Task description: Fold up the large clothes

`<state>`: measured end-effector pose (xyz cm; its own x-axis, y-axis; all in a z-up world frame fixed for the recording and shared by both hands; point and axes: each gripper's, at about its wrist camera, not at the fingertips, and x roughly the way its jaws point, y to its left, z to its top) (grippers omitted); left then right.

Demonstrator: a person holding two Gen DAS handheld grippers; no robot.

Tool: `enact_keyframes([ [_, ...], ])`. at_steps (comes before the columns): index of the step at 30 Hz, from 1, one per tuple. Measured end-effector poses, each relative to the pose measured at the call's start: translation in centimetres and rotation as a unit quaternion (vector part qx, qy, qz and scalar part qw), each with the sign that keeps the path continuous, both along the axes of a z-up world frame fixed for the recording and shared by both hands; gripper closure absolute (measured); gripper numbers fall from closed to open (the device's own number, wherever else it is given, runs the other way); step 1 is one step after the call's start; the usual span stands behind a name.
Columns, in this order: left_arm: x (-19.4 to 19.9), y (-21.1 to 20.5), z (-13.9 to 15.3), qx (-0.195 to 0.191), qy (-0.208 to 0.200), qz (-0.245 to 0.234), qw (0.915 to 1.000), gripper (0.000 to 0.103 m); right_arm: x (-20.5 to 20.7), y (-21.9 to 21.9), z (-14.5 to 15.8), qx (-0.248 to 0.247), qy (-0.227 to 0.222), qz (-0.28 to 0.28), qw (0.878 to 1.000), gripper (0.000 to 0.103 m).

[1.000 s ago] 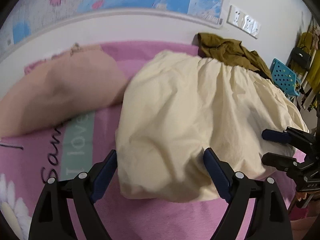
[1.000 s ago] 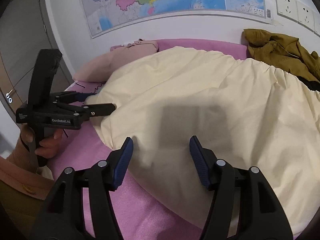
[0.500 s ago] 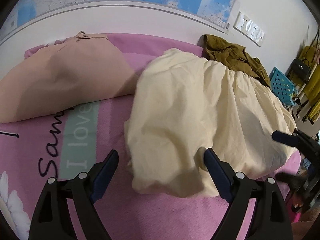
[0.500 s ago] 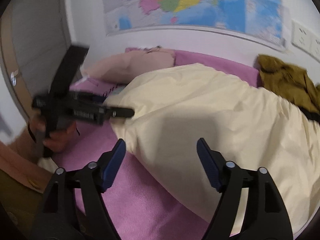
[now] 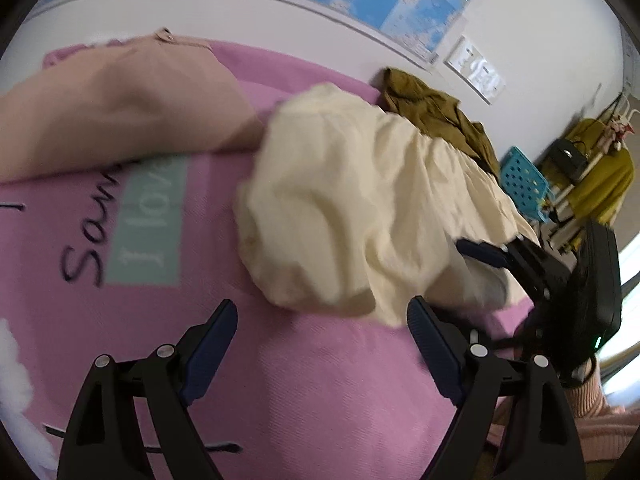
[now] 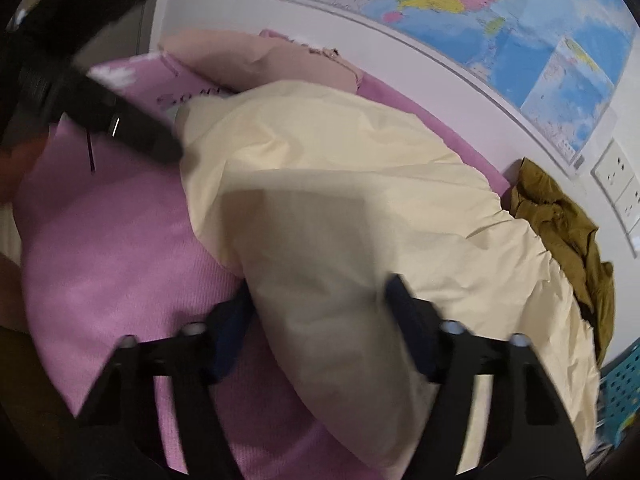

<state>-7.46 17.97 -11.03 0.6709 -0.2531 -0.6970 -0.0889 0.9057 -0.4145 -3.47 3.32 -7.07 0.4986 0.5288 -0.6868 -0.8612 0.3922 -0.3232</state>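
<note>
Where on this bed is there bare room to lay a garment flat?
The pink blanket is bare in front of the cream garment, out to the "love" print. The back is crowded: pink garment, olive jacket.

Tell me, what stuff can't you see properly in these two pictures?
- Cream garment: its near edge goes behind the right tongs in the right wrist view, and blur hides whether they pinch it. They have just been closing.
- Olive garment: partly behind the cream one, left wrist view.
- Blanket lettering: cut off by the pink garment.
- Wall map: cropped by the frame.
</note>
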Motion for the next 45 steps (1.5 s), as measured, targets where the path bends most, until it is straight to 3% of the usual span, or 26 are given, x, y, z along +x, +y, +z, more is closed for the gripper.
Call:
enact_keyframes([
  [2,0.3,-0.6,-0.4,-0.029,0.001,-0.019,0.9994,0.019,0.6,-0.3,0.9,0.017,0.017,-0.006,1.0,0.064],
  [4,0.8,-1.3,-0.5,-0.048,0.001,-0.033,0.9983,0.019,1.1,-0.6,1.9,0.04,0.039,-0.014,0.998,0.069],
  [8,2.6,-2.7,-0.6,-0.085,-0.009,-0.054,0.9949,0.019,1.8,-1.3,3.3,0.075,0.065,-0.022,0.995,0.07],
  [11,3.8,-2.6,-0.5,-0.123,-0.029,-0.046,0.9909,0.018,1.9,-1.4,3.1,0.079,0.083,-0.022,0.993,0.069],
  [15,5.3,-1.7,-1.7,-0.188,-0.022,-0.029,0.9814,0.017,2.0,-1.9,3.2,0.091,0.1,-0.026,0.99,0.067],
  [20,6.0,-1.6,-1.5,-0.193,-0.029,-0.009,0.9807,0.015,2.2,-3.2,3.4,0.119,0.138,-0.033,0.983,0.06],
  [24,7.0,-1.7,-1.4,-0.154,-0.018,0.031,0.9874,0.015,2.1,-6.0,4.1,0.16,0.187,-0.038,0.968,0.058],
  [28,8.0,-1.4,-1.3,-0.154,-0.02,0.043,0.9869,0.011,2.6,-11.3,4.7,0.223,0.261,-0.064,0.937,0.042],
  [29,8.2,-1.3,-1.3,-0.159,-0.017,0.043,0.9862,0.012,2.8,-13.2,4.6,0.242,0.285,-0.079,0.924,0.039],
  [31,8.5,-1.3,-1.3,-0.168,-0.017,0.035,0.9851,0.03,3.0,-16.7,4.1,0.276,0.32,-0.108,0.9,0.038],
  [33,8.6,-1.3,-1.5,-0.169,-0.012,0.031,0.9851,0.05,3.2,-20.5,3.1,0.303,0.356,-0.144,0.872,0.028],
  [34,8.6,-1.5,-1.4,-0.164,-0.013,0.026,0.986,0.053,3.2,-22.0,2.6,0.31,0.365,-0.167,0.862,0.024],
  [36,8.5,-2.1,-1.1,-0.131,-0.013,0.019,0.9912,0.057,3.5,-25.1,1.6,0.329,0.381,-0.222,0.835,0.024],
  [38,8.6,-2.2,-1.1,-0.125,-0.012,0.016,0.992,0.057,3.7,-27.5,0.7,0.355,0.392,-0.267,0.805,0.023],
  [43,9.1,-2.1,-1.3,-0.123,0.001,0.019,0.9922,0.053,5.0,-29.6,-1.0,0.365,0.382,-0.364,0.767,0.021],
  [45,9.0,-2.4,-1.1,-0.11,0.002,0.018,0.9938,0.051,5.9,-29.8,-1.0,0.376,0.363,-0.383,0.762,0.02],
])
